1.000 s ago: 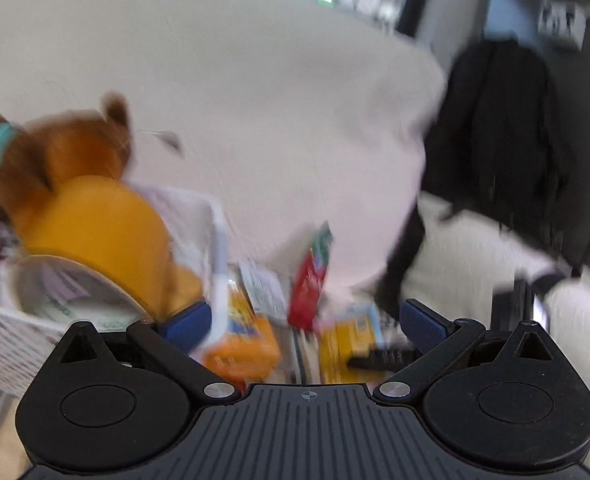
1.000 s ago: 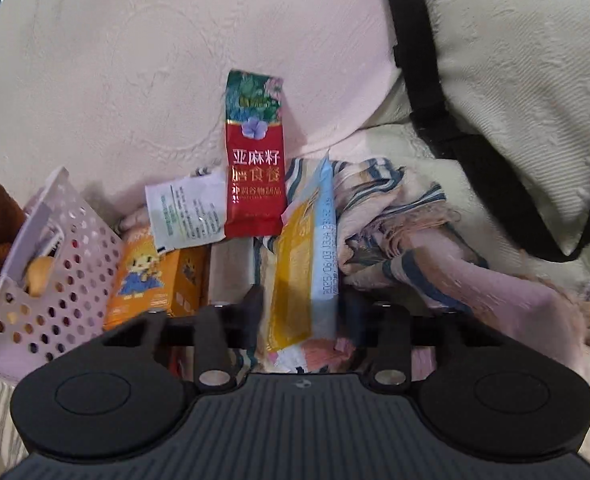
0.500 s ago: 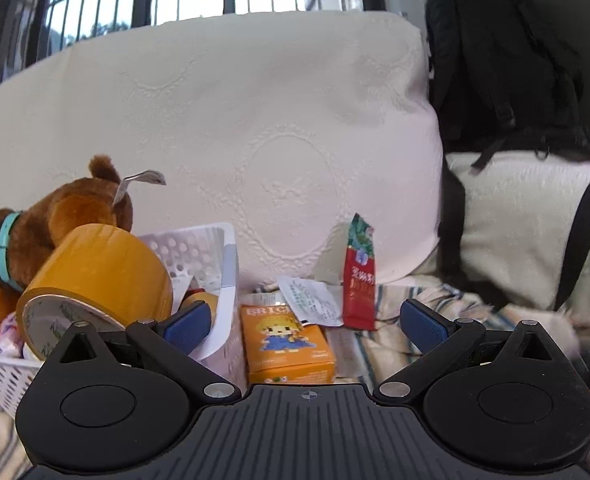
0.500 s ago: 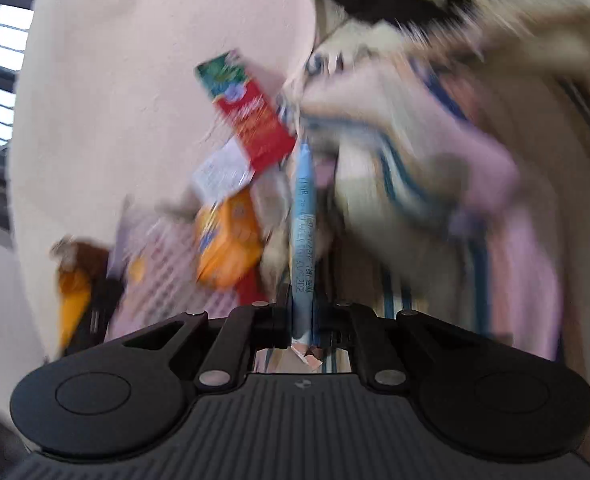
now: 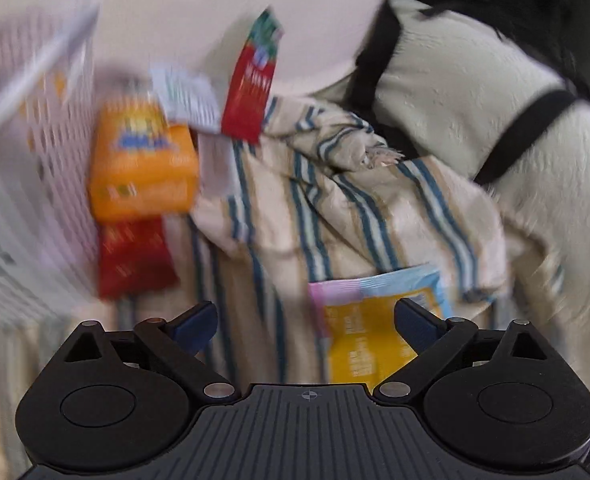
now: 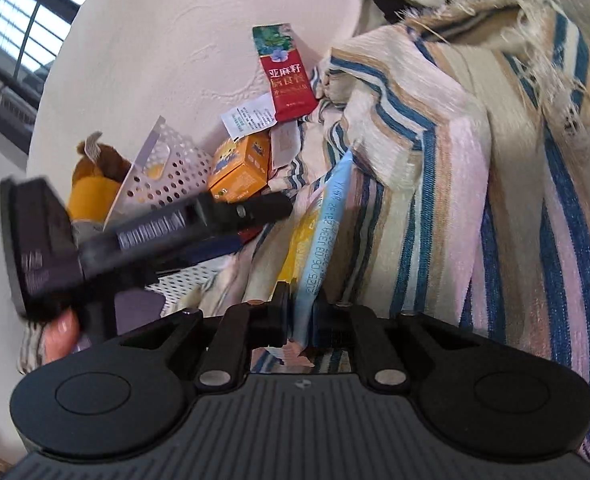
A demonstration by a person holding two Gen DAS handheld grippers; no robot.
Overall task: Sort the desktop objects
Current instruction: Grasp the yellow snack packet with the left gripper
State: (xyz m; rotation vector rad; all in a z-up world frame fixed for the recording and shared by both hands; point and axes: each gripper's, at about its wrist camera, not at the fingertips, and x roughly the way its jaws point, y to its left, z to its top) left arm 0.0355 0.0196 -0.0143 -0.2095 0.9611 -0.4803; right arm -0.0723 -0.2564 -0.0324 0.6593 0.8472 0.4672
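Right gripper (image 6: 299,316) pinching blue-yellow sachet (image 6: 323,240) edge-on over striped cloth (image 6: 475,168); left gripper (image 5: 306,320) hanging wide open, gripping nothing; only right view showing plush toy (image 6: 95,164) behind basket (image 6: 167,184)

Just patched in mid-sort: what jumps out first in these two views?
The right gripper is clamped on a flat yellow-and-blue snack packet, held edge-on over the blue-striped beige cloth. The open left gripper reaches in beside it. Behind, a red sachet leans on the cushion above an orange box.
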